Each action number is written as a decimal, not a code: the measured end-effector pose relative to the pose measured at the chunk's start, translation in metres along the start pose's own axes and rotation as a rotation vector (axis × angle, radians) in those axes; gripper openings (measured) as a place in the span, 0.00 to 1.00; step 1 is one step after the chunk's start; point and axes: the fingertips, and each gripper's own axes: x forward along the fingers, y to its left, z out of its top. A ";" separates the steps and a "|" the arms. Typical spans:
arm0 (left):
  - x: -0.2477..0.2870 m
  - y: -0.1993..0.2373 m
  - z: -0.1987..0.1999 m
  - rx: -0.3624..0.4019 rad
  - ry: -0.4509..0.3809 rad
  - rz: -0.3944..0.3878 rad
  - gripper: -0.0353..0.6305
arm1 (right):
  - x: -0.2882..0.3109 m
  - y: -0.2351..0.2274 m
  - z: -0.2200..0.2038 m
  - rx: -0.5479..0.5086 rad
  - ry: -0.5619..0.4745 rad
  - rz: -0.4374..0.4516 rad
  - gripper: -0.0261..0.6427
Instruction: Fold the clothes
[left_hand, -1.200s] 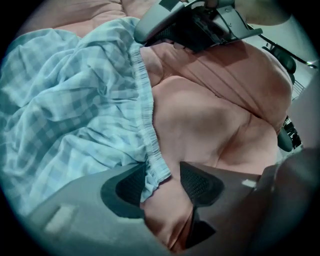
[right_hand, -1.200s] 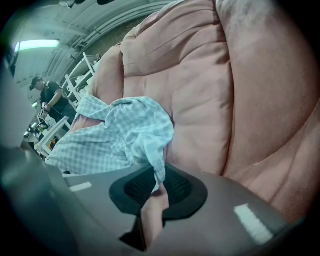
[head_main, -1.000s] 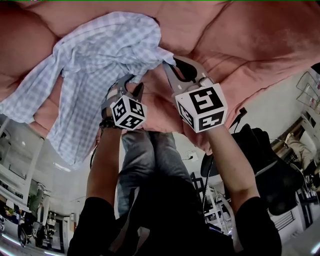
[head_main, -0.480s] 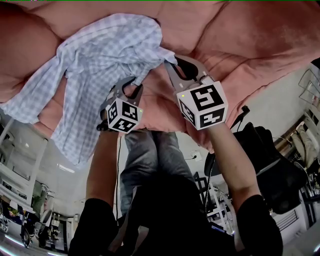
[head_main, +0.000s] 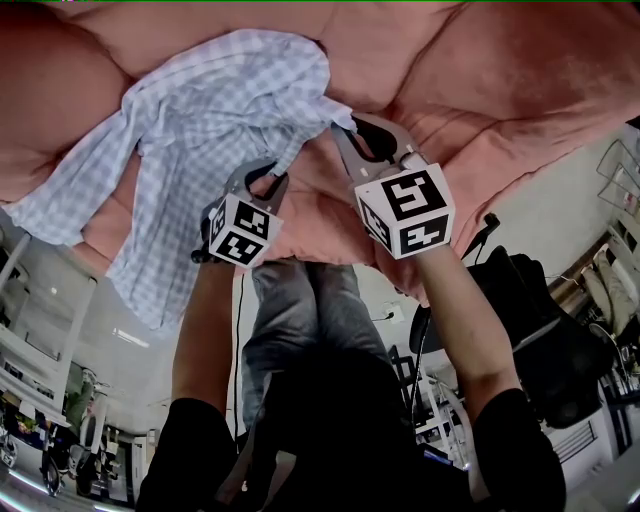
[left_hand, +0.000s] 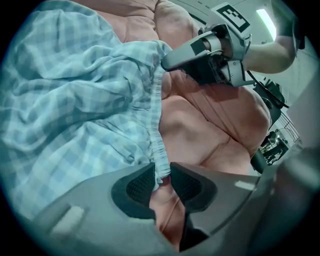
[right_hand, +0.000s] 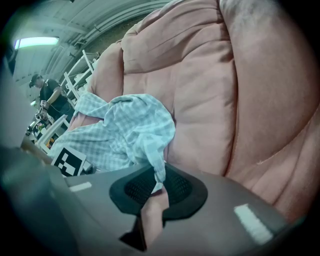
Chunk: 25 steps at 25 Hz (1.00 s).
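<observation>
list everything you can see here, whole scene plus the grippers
shirt: one, pale blue and white check, crumpled on the sofa, one sleeve hanging over the front edge
sofa: one, pink, padded, under the shirt
chair or bag: one, black, on the floor at the right; cannot tell which
racks: several, white, far background
person: one, dark clothes, standing far off
left gripper: one, grey, jaws just closing with the shirt's hem between them, not yet pinched
right gripper: one, grey, shut on a corner of the shirt
forearms: two, bare below black sleeves
legs: two, grey trousers, between the arms
</observation>
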 end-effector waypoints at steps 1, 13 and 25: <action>0.001 -0.002 0.000 -0.007 -0.001 -0.007 0.21 | -0.001 -0.001 -0.002 0.000 0.001 0.000 0.11; -0.032 -0.005 0.002 -0.063 -0.051 -0.015 0.18 | -0.002 0.006 -0.003 -0.005 0.001 0.000 0.11; -0.101 -0.063 0.020 0.097 -0.036 -0.025 0.18 | -0.045 0.034 0.005 -0.012 0.019 -0.052 0.11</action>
